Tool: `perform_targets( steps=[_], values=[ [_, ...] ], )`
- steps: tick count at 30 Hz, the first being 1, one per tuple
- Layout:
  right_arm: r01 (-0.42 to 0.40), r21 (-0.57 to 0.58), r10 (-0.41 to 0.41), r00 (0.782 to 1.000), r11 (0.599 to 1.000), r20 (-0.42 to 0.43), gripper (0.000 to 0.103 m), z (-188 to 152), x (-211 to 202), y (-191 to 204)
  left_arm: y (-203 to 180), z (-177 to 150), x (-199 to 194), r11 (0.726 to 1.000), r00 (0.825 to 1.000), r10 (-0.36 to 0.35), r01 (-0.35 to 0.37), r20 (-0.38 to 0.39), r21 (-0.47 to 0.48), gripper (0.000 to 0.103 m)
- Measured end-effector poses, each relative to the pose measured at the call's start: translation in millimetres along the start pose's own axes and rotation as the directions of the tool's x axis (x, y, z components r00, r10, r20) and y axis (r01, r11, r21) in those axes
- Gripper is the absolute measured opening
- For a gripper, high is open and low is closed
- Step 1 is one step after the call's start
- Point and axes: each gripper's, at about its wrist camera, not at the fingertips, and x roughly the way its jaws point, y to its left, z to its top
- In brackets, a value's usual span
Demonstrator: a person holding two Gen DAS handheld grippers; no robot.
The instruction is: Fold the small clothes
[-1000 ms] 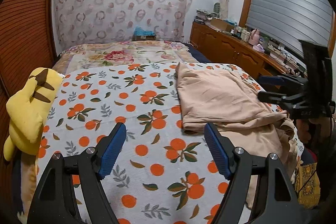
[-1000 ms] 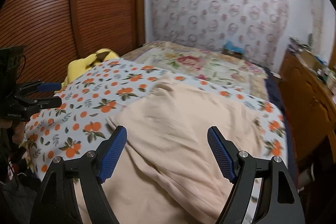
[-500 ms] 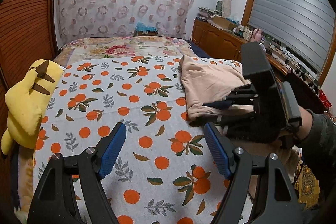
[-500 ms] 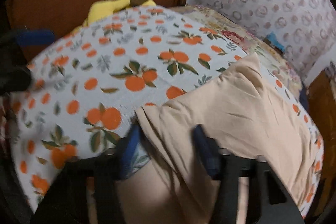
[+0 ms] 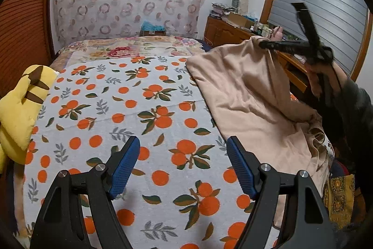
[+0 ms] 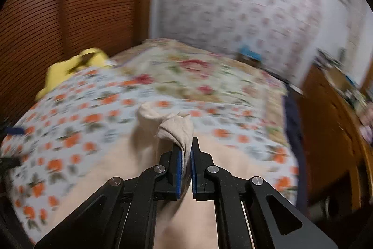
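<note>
A beige garment [image 5: 247, 95] lies on the right side of the bed, over the orange-print sheet [image 5: 130, 113]. My right gripper [image 6: 185, 147] is shut on a bunched edge of the beige garment [image 6: 177, 130], and that edge is lifted off the bed. In the left wrist view the right gripper [image 5: 264, 44] holds the cloth's corner up at the right, with a person's dark-sleeved arm [image 5: 349, 104] behind it. My left gripper [image 5: 183, 155] hovers open over the sheet, left of the garment, with nothing between its fingers.
A yellow plush toy [image 5: 21, 104] lies at the bed's left edge by a wooden wall panel. A floral quilt [image 5: 126, 48] covers the far part of the bed. A cluttered wooden cabinet [image 5: 230, 29] stands along the right wall under a shuttered window.
My right gripper closed on the garment's near edge, then pulled it up and away to the right. The left gripper stayed open in nearly the same place.
</note>
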Motion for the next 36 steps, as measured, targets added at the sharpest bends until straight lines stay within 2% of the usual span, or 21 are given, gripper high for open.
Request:
perform_targets(
  steps=[2,5,7,9,12,15,20,24,26,29,33,34,35,36],
  values=[
    [0.062,0.054,-0.062,0.998,0.997,-0.017,0.006,-0.8,10.5,-30.5,-2.1,-0.6,1.6,1.0,1.0,-0.003,0.003,-0.005,0.002,0.077],
    [0.131,0.157,-0.117,0.989,0.979,-0.094,0.006,-9.0,33.0,-65.1,-6.1,-1.4,4.6,1.0,1.0,-0.007,0.007,-0.014,0.009,0.077],
    [0.155,0.188,-0.124,0.978,0.97,-0.167,0.016,-13.3,54.2,-72.6,-9.2,-1.7,6.2,1.0,1.0,-0.014,0.014,-0.019,0.014,0.077],
    [0.183,0.198,-0.146,0.971,0.963,-0.191,0.023,-21.2,57.5,-78.8,-12.9,-2.2,8.4,1.0,0.999,-0.022,0.022,-0.024,0.022,0.077],
    [0.158,0.213,-0.122,0.977,0.964,-0.172,0.025,-32.8,40.1,-74.6,-19.8,-2.3,12.0,0.999,0.999,-0.033,0.034,-0.032,0.03,0.077],
    [0.092,0.218,-0.065,0.99,0.972,-0.125,0.025,-53.1,3.2,-49.7,-27.5,-3.5,14.7,0.998,0.998,-0.052,0.054,-0.039,0.037,0.077],
    [-0.002,0.216,0.021,0.996,0.976,-0.086,0.025,-107.1,-64.0,-18.2,-45.9,-8.1,20.4,0.994,0.995,-0.086,0.089,-0.059,0.06,0.077],
    [-0.049,0.223,0.071,0.993,0.974,-0.09,0.043,-142.0,-89.0,4.8,-59.0,-13.4,25.0,0.991,0.991,-0.102,0.109,-0.083,0.081,0.077],
    [-0.054,0.221,0.078,0.992,0.974,-0.1,0.045,-154.4,-96.3,17.4,-65.3,-16.0,26.0,0.989,0.99,-0.107,0.116,-0.091,0.092,0.077],
    [-0.072,0.218,0.099,0.989,0.973,-0.113,0.045,-163.6,-104.5,26.4,-70.8,-18.9,25.6,0.987,0.989,-0.113,0.123,-0.096,0.102,0.077],
    [-0.053,0.172,0.077,0.987,0.984,-0.14,0.045,-165.4,-103.8,32.2,-76.9,-24.5,25.3,0.984,0.986,-0.131,0.142,-0.107,0.104,0.077],
    [-0.05,0.168,0.076,0.986,0.985,-0.149,0.039,-163.0,-106.8,33.8,-78.4,-26.3,25.6,0.984,0.984,-0.137,0.149,-0.111,0.102,0.077],
    [-0.063,0.171,0.09,0.984,0.983,-0.155,0.029,-164.6,-105.2,31.9,-80.0,-28.6,26.1,0.983,0.983,-0.143,0.155,-0.117,0.103,0.077],
    [-0.073,0.172,0.1,0.982,0.982,-0.16,0.01,-164.8,-106.3,30.7,-81.7,-30.1,26.7,0.982,0.982,-0.146,0.159,-0.121,0.105,0.077]
  ],
)
